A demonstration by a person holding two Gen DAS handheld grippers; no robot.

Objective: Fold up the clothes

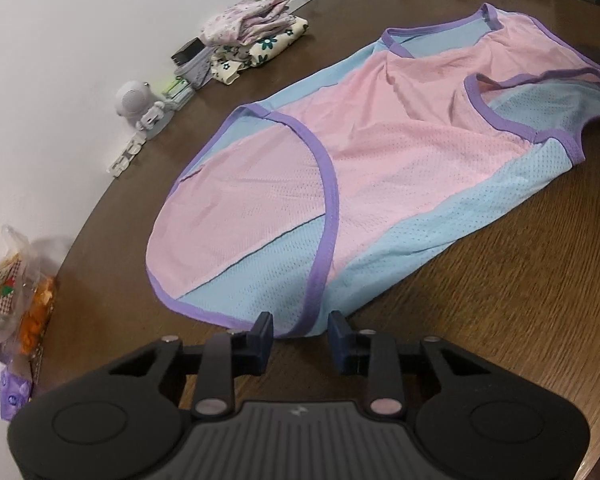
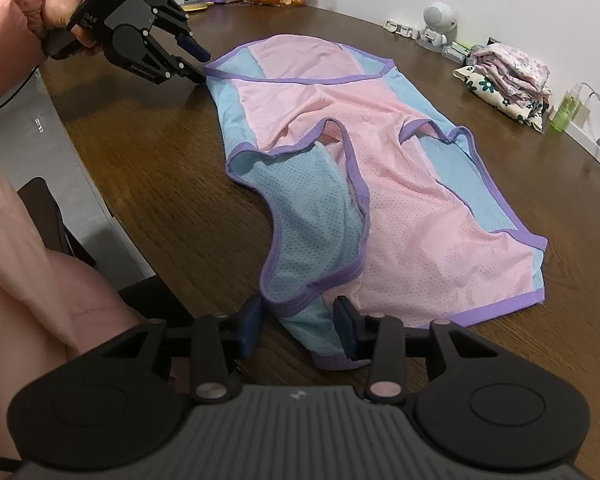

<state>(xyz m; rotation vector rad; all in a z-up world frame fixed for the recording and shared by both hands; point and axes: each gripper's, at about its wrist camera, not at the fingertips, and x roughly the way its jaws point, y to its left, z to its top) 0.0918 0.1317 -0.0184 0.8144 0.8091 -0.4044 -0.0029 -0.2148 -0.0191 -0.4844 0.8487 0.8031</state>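
A sleeveless mesh top [image 1: 380,140] in pink and light blue with purple trim lies spread on the brown wooden table [image 1: 500,300]. My left gripper [image 1: 301,330] stands at the top's near hem corner, and a gap still shows between its fingers with the purple hem edge in that gap. In the right wrist view the same top [image 2: 420,220] stretches away, with the left gripper [image 2: 200,64], held by a hand, at its far corner. My right gripper [image 2: 299,322] straddles the near shoulder strap [image 2: 296,304], and its pads are not visibly pressing the cloth.
A stack of folded floral clothes [image 2: 508,80] sits by the wall with a white robot figurine [image 2: 438,20], a green bottle [image 2: 566,110] and cables. Snack bags [image 1: 16,292] lie at the table's end. A person in a pink sleeve [image 2: 20,20] is at the left.
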